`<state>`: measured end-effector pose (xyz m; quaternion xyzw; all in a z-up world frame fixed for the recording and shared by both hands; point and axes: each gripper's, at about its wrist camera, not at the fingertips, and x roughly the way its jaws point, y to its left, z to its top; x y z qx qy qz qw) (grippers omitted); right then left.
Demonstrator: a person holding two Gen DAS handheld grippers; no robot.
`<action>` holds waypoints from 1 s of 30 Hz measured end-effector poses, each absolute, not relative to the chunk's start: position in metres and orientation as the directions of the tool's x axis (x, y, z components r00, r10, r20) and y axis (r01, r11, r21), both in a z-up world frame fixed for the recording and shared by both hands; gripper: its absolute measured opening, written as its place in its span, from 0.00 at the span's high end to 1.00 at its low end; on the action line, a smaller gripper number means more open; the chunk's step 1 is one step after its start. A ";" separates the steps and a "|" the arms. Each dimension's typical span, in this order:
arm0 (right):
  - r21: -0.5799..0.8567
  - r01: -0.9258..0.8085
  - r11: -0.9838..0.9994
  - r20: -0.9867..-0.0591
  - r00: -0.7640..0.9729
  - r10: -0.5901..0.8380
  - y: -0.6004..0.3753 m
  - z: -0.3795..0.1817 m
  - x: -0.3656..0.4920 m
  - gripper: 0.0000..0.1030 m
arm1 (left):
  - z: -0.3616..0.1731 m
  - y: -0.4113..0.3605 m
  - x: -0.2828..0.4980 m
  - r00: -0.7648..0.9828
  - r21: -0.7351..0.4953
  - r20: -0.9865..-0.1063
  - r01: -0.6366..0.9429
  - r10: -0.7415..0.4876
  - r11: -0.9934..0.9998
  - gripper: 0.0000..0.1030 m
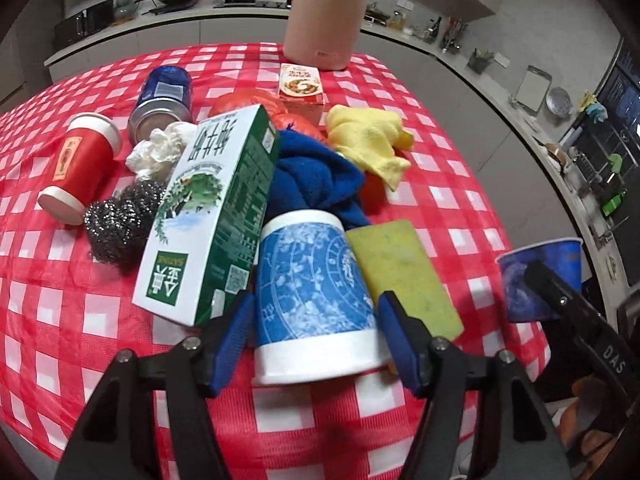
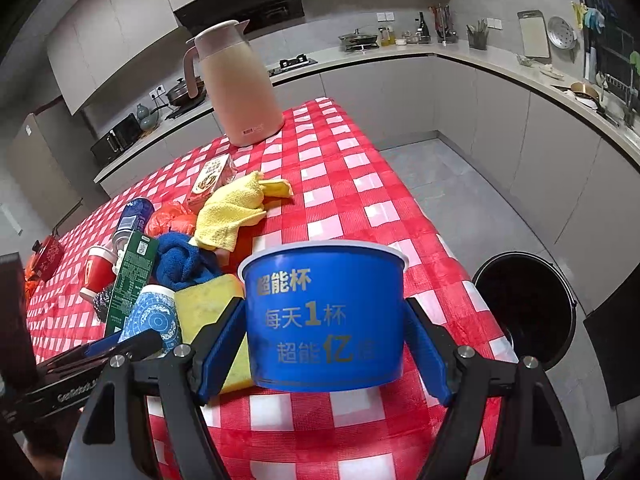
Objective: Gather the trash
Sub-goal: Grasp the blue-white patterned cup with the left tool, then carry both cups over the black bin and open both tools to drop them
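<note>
— Nearest the left wrist camera, what sits between the fingers?

— Left gripper [image 1: 316,334] straddles a blue-and-white patterned cup [image 1: 316,304] lying on its side on the red checked tablecloth [image 1: 80,320]. Both blue pads flank the cup, though whether they press it or just bracket it, I cannot tell. Its mouth faces away, so its contents are hidden.

— And the other hand?

— Right gripper [image 2: 326,346] has its fingers on either side of a blue paper bowl [image 2: 324,316] with gold lettering, upright and apparently clamped. Only the bowl's white rim shows; its inside is out of sight.

— Where does the rest of the trash lie?

— Piled on the table: a green milk carton [image 1: 212,216] leaning beside the patterned cup, a yellow-green sponge [image 1: 404,276] touching the cup's other side, a red paper cup [image 1: 78,168] on its side, a blue can [image 1: 164,96] tipped over, crumpled white tissue [image 1: 160,150], steel wool [image 1: 120,220], a blue cloth [image 1: 316,180], a yellow cloth [image 1: 372,136].

— Any bin?

— A black bin [image 2: 524,308] stands on the floor just past the table's right edge, its interior dark. A pink jug [image 2: 236,88] stands at the far end.
</note>
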<state>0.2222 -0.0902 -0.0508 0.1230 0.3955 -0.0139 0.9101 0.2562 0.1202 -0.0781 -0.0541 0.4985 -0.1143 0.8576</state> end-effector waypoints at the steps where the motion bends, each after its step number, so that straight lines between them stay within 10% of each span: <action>1: 0.215 0.118 0.970 -0.724 0.685 0.077 -0.092 -0.052 0.223 0.23 | -0.079 0.118 0.256 0.481 -0.198 -0.843 0.139 -0.241 0.970 0.35; 18: 0.248 0.014 0.969 -0.719 0.673 0.174 -0.135 -0.057 0.233 0.23 | -0.067 0.110 0.228 0.603 -0.161 -0.788 -0.008 -0.124 0.987 0.56; 30: 0.215 0.157 0.964 -0.700 0.713 0.040 -0.197 -0.045 0.201 0.23 | -0.038 0.033 0.222 0.589 -0.262 -0.726 0.241 -0.356 0.934 0.56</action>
